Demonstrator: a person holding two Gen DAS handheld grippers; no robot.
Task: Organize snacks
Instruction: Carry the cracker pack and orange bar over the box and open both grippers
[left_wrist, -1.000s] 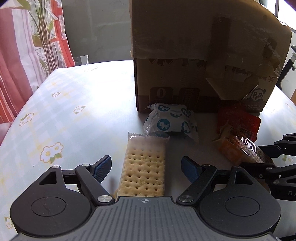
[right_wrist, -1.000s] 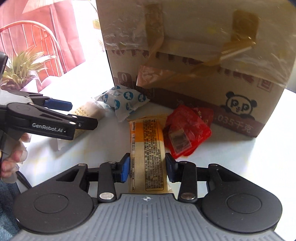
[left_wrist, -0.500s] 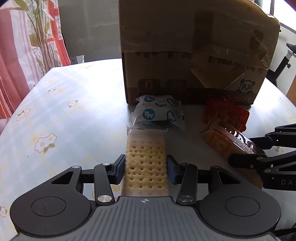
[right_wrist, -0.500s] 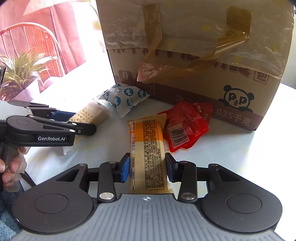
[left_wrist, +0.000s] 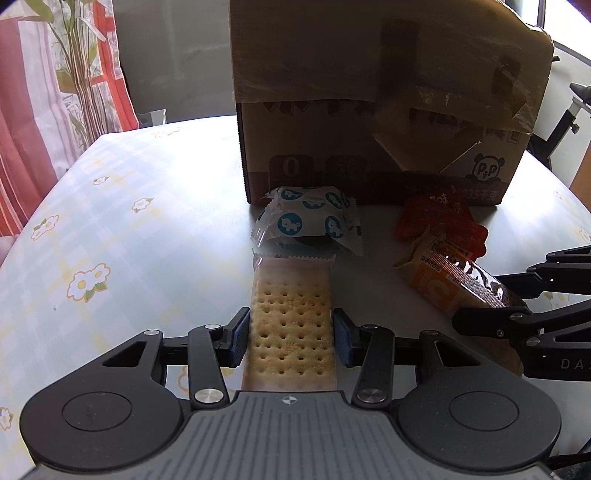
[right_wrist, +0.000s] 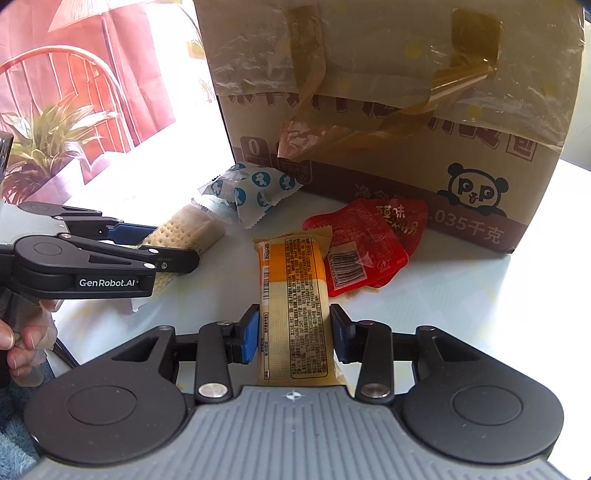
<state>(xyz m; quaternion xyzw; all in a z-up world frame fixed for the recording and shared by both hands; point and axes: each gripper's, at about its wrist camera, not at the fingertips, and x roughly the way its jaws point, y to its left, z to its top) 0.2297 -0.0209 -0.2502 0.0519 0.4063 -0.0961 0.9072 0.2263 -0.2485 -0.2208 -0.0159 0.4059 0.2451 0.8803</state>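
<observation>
Gripping one snack each, both tools sit low over the table (left_wrist: 110, 229). Between the left gripper (left_wrist: 291, 338) pads lies the cracker pack (left_wrist: 290, 325), pinched across its narrow width with its long axis running straight ahead, likely so it lifts level. The right gripper (right_wrist: 293, 334) clamps the orange bar (right_wrist: 293, 295) the same way, label side up. Whether either packet has left the table, I cannot tell.

Just beyond the cracker pack's far end rests the blue pouch (left_wrist: 308, 223), touching its seam. Ahead and right of the bar's tip lie the red sachets (right_wrist: 365, 245), overlapping; they look like two. Farthest out stands the box (right_wrist: 388, 122), taped, close behind everything, probably where the snacks belong.

Count: one cracker pack, one bar, one pouch, seemingly two sachets, one box.
</observation>
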